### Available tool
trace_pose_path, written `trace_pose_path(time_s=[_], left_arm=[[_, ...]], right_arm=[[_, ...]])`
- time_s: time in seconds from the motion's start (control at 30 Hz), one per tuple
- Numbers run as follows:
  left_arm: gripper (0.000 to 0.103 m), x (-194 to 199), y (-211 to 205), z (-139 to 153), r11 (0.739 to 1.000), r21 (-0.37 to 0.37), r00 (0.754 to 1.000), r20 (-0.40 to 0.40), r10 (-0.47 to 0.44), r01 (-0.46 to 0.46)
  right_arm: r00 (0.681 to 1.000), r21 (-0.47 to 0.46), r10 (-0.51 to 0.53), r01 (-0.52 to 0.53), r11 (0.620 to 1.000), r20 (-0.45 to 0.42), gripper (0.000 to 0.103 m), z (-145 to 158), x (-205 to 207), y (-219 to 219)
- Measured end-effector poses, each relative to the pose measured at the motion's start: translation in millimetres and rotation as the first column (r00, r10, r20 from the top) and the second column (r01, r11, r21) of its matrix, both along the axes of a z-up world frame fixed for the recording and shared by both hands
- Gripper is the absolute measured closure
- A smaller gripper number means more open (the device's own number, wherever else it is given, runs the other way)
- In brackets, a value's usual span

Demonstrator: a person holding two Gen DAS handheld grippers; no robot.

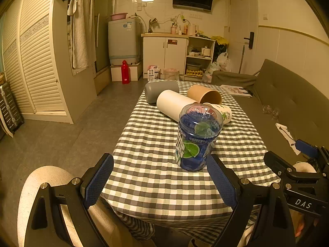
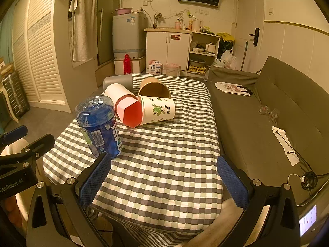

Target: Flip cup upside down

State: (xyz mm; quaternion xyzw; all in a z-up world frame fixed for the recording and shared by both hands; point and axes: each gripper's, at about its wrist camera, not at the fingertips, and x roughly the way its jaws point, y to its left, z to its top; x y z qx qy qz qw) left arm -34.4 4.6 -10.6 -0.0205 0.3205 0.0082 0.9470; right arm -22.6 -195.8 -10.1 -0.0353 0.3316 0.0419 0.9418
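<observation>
Both tongs, left (image 1: 160,180) and right (image 2: 163,180), hung spread wide and empty, near the surface (image 2: 164,154) edge. Left of centre, the blue cup (image 2: 98,126) stood base-up, seemingly already flipped; 4 others lay toppled behind.

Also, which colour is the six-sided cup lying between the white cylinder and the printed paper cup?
The hexagonal cup is pink-red, shown best in the right wrist view.
</observation>
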Motion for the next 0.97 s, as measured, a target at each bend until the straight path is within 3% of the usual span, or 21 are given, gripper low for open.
trace_pose_path(time_s=[0.97], left_arm=[[0.009, -0.5, -1.3, -3.4, 1.0, -0.001, 1.0, -0.003, 0.001, -0.001]], right_arm=[[1.0, -0.003, -0.004, 0.004, 1.0, -0.009, 0.0, -4.0, 0.3, -1.1]])
